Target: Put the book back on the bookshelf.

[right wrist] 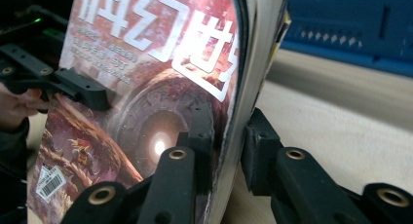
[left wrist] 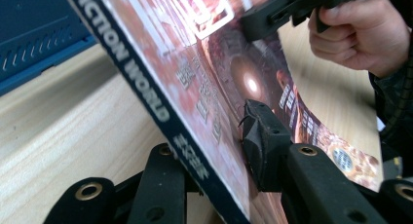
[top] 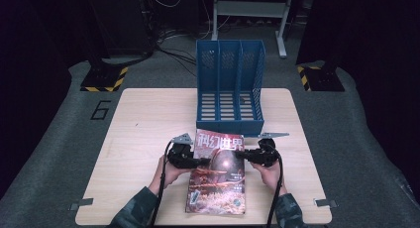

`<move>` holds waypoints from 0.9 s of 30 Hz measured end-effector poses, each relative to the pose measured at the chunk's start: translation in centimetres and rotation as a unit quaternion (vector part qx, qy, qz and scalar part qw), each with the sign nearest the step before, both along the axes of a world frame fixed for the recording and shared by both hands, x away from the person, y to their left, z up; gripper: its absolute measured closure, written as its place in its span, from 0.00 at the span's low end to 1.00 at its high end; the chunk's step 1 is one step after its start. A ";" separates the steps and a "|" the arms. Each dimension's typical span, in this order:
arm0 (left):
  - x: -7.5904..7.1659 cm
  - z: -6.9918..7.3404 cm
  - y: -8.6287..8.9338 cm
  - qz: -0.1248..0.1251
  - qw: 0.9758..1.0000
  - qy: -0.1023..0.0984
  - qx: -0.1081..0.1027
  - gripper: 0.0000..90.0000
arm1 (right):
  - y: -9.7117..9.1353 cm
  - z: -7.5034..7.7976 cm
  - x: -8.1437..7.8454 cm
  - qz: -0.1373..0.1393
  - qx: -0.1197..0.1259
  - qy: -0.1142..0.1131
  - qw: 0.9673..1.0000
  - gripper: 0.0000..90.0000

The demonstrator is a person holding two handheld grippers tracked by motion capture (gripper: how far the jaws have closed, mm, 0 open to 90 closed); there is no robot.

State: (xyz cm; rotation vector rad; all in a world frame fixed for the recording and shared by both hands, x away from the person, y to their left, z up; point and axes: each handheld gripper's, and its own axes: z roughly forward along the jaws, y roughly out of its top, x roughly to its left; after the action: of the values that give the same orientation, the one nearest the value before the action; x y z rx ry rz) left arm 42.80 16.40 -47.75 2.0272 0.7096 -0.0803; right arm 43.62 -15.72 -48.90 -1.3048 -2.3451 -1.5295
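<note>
High view, left to right: the left gripper (top: 184,157) sits at lower centre-left of the frame, its jaws closed on the spine edge of a science-fiction magazine (top: 218,173). The magazine lies at lower centre on the wooden table (top: 133,139), its long axis running from the person toward the back of the table, title end farthest from them. The right gripper (top: 257,155) pinches the opposite, open-page edge, just right of centre. Both gripper views show a jaw on the cover and a jaw beneath, so each clamps through the full thickness, and the title end looks raised off the table. A blue three-slot file rack (top: 230,84) stands directly beyond the title end, near it and equally close to both hands.
</note>
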 end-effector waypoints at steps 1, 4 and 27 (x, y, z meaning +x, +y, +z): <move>0.1 0.1 0.1 -0.002 1.000 -0.001 0.002 0.77 | 0.4 0.7 -0.4 0.001 -0.010 -0.016 1.000 0.87; 0.2 0.6 0.4 -0.004 1.000 0.002 0.004 0.77 | 0.8 1.2 -0.7 0.003 -0.022 -0.034 0.999 0.88; -0.8 3.5 0.3 -0.010 0.996 -0.084 0.018 0.78 | 1.9 5.0 -2.3 0.006 -0.052 -0.148 0.988 0.89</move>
State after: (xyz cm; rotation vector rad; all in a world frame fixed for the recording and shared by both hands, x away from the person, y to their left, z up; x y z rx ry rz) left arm 42.00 16.74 -44.29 2.0473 0.5887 0.0912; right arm 41.33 -13.78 -43.89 -1.1470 -2.6360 -1.7255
